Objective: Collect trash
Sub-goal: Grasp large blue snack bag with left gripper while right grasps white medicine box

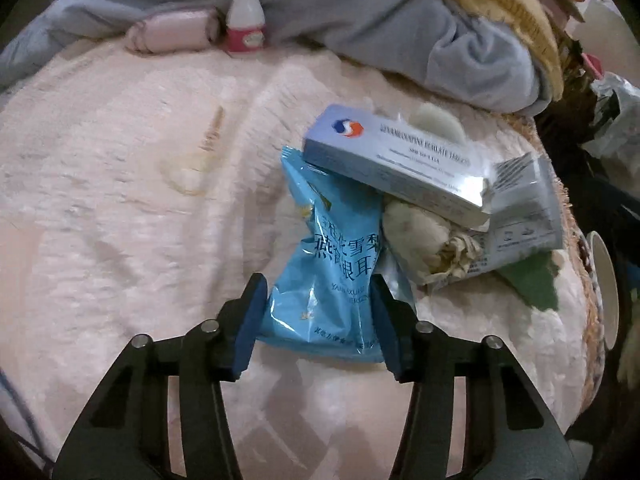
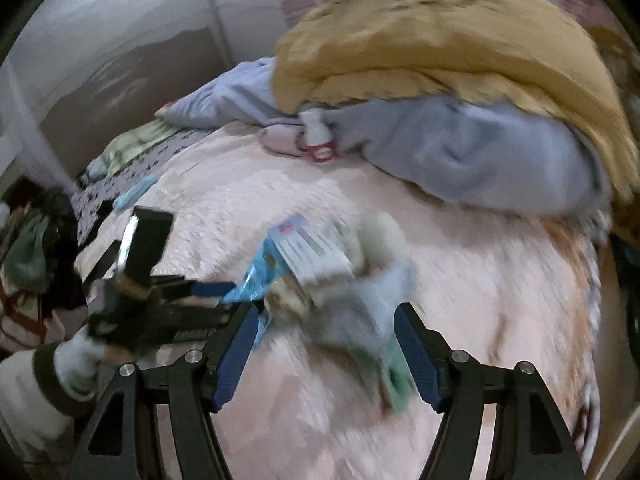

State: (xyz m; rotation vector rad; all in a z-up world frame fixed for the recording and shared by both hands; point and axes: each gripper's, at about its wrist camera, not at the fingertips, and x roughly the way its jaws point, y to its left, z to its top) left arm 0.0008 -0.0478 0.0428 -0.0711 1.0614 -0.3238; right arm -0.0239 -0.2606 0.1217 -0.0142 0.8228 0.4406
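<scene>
In the left wrist view, a blue snack packet (image 1: pixel 324 276) is seen lying on the pink blanket (image 1: pixel 120 200), between the pads of the left gripper (image 1: pixel 318 316); the jaws are closed against the packet's sides. A medicine box (image 1: pixel 394 164) rests on its far end, beside crumpled paper (image 1: pixel 432 240). A small bottle (image 1: pixel 244 20) stands upright at the back; its contents cannot be made out.

In the right wrist view, everything is blurred. The right gripper (image 2: pixel 326 354) is spread above the trash pile (image 2: pixel 320 276), gripping nothing.
</scene>
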